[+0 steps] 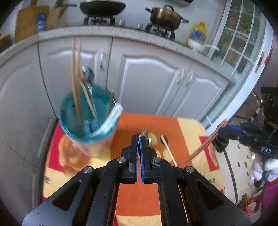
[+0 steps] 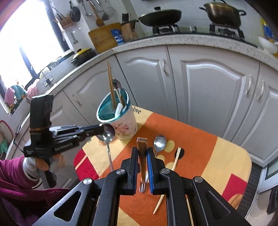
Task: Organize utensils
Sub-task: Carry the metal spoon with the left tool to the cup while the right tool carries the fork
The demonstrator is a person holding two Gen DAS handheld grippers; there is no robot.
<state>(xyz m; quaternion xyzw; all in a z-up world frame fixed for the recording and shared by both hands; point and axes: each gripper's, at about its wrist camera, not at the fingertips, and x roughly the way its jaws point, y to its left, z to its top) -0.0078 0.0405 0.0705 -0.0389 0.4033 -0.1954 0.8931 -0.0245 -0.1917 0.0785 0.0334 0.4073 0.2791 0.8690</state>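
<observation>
A floral utensil cup point(image 2: 121, 121) with a teal inside stands at the far left of the orange cloth; it holds chopsticks and a spoon. It shows blurred in the left wrist view point(image 1: 86, 121). My left gripper point(image 1: 139, 139) is shut on a metal spoon point(image 2: 106, 137) by its bowl, just right of the cup, the handle hanging down. My right gripper point(image 2: 142, 153) is shut on a pair of brown chopsticks point(image 2: 142, 151), seen slanting in the left wrist view point(image 1: 208, 140). A second spoon point(image 2: 159, 141) and a pale chopstick point(image 2: 176, 159) lie on the cloth.
The cloth point(image 2: 217, 156) covers a small table in front of white cabinets point(image 2: 199, 87). A counter behind carries a wok point(image 2: 159, 16), a pot point(image 2: 224, 13) and a cutting board point(image 2: 102, 37). Another pale chopstick point(image 2: 159, 203) lies near the front.
</observation>
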